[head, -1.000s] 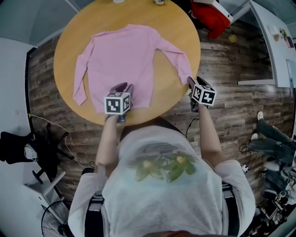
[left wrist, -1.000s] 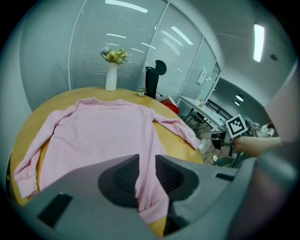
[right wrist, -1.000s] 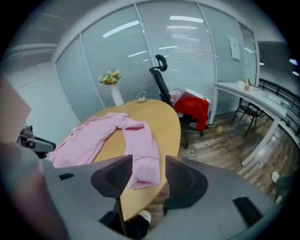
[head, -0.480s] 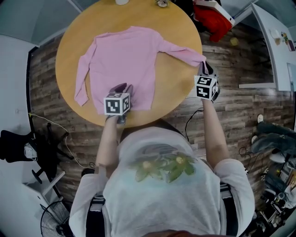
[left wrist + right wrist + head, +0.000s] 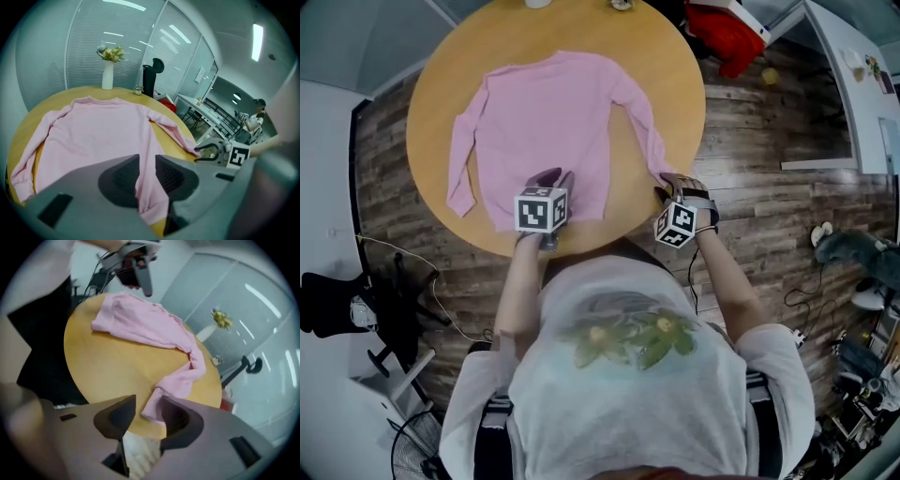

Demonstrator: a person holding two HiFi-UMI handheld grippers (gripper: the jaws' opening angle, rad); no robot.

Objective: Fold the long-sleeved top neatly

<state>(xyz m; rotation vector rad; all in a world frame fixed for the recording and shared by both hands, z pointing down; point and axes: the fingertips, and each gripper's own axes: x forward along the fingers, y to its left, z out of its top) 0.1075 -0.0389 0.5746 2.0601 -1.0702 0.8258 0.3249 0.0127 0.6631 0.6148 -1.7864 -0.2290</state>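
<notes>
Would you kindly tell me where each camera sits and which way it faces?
Head view: on the head, steeply down at the top on the table; torso and arms show.
Left gripper view: on the left gripper, facing across the top towards a vase; jaws pinch the hem.
Right gripper view: on the right gripper, facing the left one; opening jaws flank the cuff.
All share top and table.

Bright, even light from ceiling strips (image 5: 257,41); fisheye warp, dark corners (right gripper view blurred).
</notes>
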